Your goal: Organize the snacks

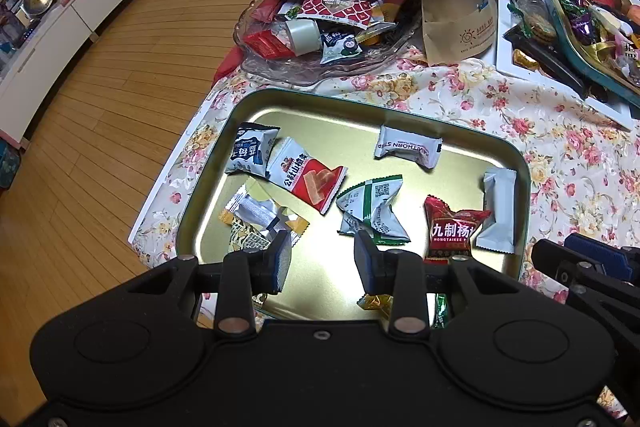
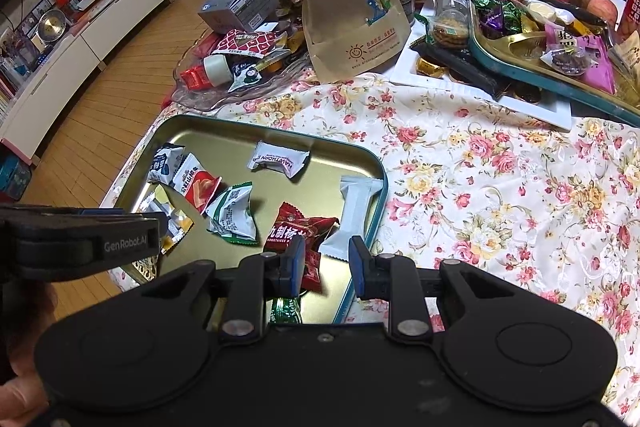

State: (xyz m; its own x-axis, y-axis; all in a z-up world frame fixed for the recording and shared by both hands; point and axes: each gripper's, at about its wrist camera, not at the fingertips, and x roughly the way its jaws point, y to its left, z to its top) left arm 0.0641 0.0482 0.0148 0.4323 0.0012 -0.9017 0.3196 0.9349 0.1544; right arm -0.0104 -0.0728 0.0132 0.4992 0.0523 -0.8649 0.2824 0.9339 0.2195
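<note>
Two tools hover over the tin tray (image 1: 516, 163), both empty. The left tool (image 1: 322, 259) has its jaws partly apart with nothing between them, above the bare gold tray floor near a green-and-white packet (image 1: 370, 209). The right tool (image 2: 326, 263) sits narrower, still with a gap and gripping nothing, just above a red candy packet (image 2: 296, 227). Other snacks lie scattered in the tray: a white hawthorn bar (image 1: 408, 147), a red-and-white wrapper (image 1: 306, 175), a plain silver pack (image 1: 498, 213). Past it on the floral desk (image 2: 500, 187) sits a glass dish (image 1: 320, 67) piled with more snacks.
</note>
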